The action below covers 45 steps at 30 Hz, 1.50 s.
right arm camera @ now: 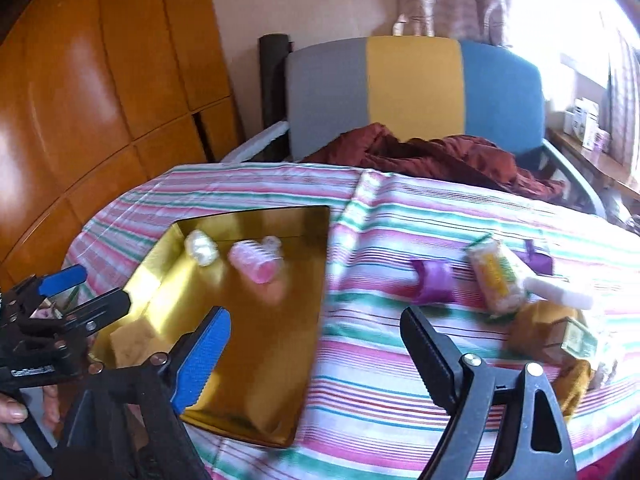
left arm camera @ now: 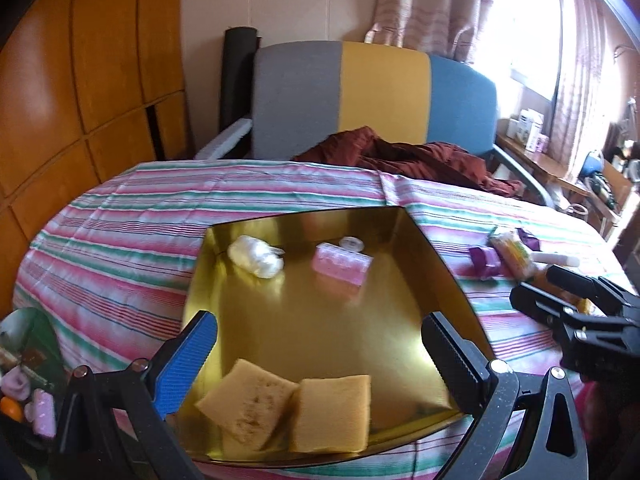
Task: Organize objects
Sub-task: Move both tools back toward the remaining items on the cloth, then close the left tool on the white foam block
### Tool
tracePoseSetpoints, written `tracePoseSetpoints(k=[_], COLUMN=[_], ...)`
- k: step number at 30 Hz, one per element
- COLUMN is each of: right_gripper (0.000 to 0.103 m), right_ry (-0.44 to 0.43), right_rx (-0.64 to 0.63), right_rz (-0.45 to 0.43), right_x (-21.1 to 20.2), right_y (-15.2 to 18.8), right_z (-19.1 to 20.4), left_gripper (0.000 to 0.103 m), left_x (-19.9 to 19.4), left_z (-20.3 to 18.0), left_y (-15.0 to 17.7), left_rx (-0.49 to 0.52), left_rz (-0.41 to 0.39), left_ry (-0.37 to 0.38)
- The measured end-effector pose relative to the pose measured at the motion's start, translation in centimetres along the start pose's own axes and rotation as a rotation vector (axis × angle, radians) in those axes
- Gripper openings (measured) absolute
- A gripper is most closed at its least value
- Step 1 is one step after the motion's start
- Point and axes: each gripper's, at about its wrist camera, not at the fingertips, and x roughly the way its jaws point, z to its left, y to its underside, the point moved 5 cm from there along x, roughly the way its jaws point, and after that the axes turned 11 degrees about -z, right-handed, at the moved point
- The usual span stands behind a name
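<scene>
A shiny gold tray [left arm camera: 320, 332] [right arm camera: 256, 360] lies on the striped tablecloth. In it are a yellow sponge [left arm camera: 332, 416], a white plastic wad [left arm camera: 256, 257] [right arm camera: 202, 249] and a pink hair roller [left arm camera: 342, 265] [right arm camera: 256, 266]. My left gripper [left arm camera: 320, 360] is open and empty above the tray's near end, just behind the sponge. My right gripper [right arm camera: 316, 360] is open and empty over the tray's right edge. To the right on the cloth lie a purple ribbon roll [right arm camera: 434, 282] [left arm camera: 486, 261], a snack packet [right arm camera: 498, 276] [left arm camera: 512, 250], a white tube [right arm camera: 558, 292] and a brown box [right arm camera: 556, 334].
A chair [left arm camera: 376, 92] with grey, yellow and blue back stands behind the table, a maroon cloth [left arm camera: 412, 156] on it. A wooden wardrobe [left arm camera: 72, 100] is at the left. A basket of small items [left arm camera: 28, 392] sits at the lower left. A cluttered shelf [left arm camera: 560, 160] stands at the right by the window.
</scene>
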Motion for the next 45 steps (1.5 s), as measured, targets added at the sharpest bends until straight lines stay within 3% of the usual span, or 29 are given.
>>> tracePoseSetpoints(k=[6, 15, 22, 28, 34, 45], right_gripper=[0.088, 0.088, 0.088, 0.088, 0.088, 0.088], right_ry=[0.106, 0.376, 0.526, 0.485, 0.434, 0.371], right_rx=[0.076, 0.342, 0.567, 0.716, 0.743, 0.8], right_rz=[-0.029, -0.145, -0.181, -0.157, -0.157, -0.176], right_x=[-1.8, -7.3, -9.5, -9.0, -9.0, -9.0], right_y=[-1.1, -3.7, -1.5, 1.2, 1.5, 1.8], right_z=[-6.0, -21.0, -30.1, -32.5, -32.4, -32.6], left_gripper=[0.103, 0.103, 0.103, 0.103, 0.103, 0.103], left_x=[0.9, 2.2, 3.0, 4.6, 6.6, 11.2], left_z=[-2.3, -5.0, -7.4, -10.5, -15.2, -27.5], left_y=[0.0, 0.2, -0.3, -1.6, -2.9, -5.2], left_rx=[0.021, 0.006, 0.05, 0.069, 0.086, 0.094], left_rz=[0.04, 0.11, 0.144, 0.171, 0.218, 0.4], left_ry=[0.072, 0.178, 0.229, 0.299, 0.371, 0.551])
